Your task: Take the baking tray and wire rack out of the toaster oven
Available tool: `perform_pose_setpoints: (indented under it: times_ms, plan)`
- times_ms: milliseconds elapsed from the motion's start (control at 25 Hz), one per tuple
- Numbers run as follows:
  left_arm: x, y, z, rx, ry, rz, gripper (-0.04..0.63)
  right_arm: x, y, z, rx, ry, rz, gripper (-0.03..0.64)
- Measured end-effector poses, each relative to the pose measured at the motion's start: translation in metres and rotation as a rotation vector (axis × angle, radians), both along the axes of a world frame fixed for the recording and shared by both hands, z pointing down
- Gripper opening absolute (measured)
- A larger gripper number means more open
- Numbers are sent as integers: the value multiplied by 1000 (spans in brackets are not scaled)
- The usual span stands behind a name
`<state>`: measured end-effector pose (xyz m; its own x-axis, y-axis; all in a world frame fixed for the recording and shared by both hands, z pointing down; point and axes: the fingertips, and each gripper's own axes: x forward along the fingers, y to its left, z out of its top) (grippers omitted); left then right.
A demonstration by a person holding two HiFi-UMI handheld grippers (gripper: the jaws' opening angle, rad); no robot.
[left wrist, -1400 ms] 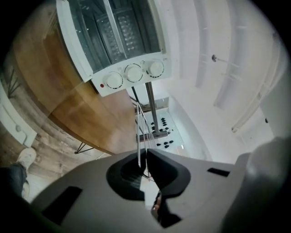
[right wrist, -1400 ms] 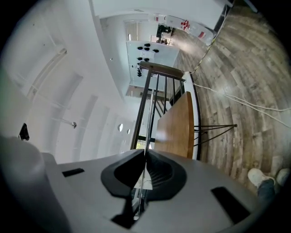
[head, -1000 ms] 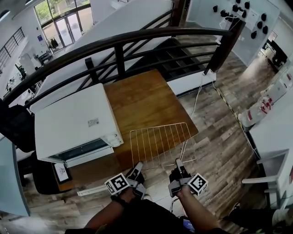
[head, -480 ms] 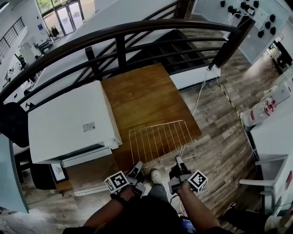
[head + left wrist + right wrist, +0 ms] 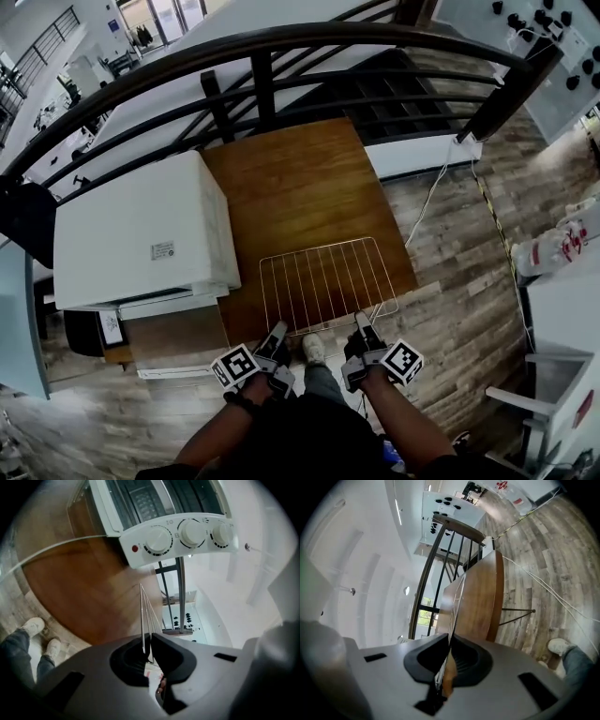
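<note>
The wire rack (image 5: 323, 281) lies flat just over the right half of the wooden table (image 5: 291, 178), its near edge past the table's front. My left gripper (image 5: 275, 339) is shut on the rack's near left corner, and my right gripper (image 5: 361, 330) is shut on its near right corner. In the left gripper view the rack's wires (image 5: 142, 616) run out from between the pads of that gripper (image 5: 149, 644). In the right gripper view the rack (image 5: 457, 604) shows edge-on in that gripper (image 5: 451, 644). The white toaster oven (image 5: 141, 239) stands at the table's left. No baking tray can be made out.
The oven's glass door (image 5: 178, 333) hangs open toward me, and its knob panel (image 5: 183, 536) faces the left gripper. A dark railing (image 5: 281, 56) curves behind the table. A cable (image 5: 427, 202) trails over the plank floor on the right. My shoe (image 5: 312, 349) shows below the rack.
Both grippers have come down and toward me with the rack, which now lies lower over the table. The oven has not moved.
</note>
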<state>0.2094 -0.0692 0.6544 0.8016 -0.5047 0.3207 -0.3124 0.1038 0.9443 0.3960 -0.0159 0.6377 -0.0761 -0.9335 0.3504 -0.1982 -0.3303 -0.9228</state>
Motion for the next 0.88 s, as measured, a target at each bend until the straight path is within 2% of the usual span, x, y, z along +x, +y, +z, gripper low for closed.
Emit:
perform_pose_setpoints:
  times_ms: [200,360,440,560,640,760,880]
  plan:
    - [6,4,10,-19,-20,-62,11,8,-5,12,-22,-33,-63,15]
    - [8,7,19,-65,-38,-89,11,12,-4,26,-50,-76,-66,14]
    - [4,9,26,-71,-90,-76,18,10,-4,32,-58,-94,-68,12]
    - [-8,15,34,-62,-186,-47,126,9,-6,36,-69,-102,-77,12]
    - [-13,22,35,-69,-216,-31,162,11,-7,37,-74,-117,-71,12]
    - [-21,31,35,-83,-235,-34,181,12,-8,39,-77,-134,-66,12]
    - [-27,37,39,-104,-224,-78,181,9,-8,45,-97,-125,-73,14]
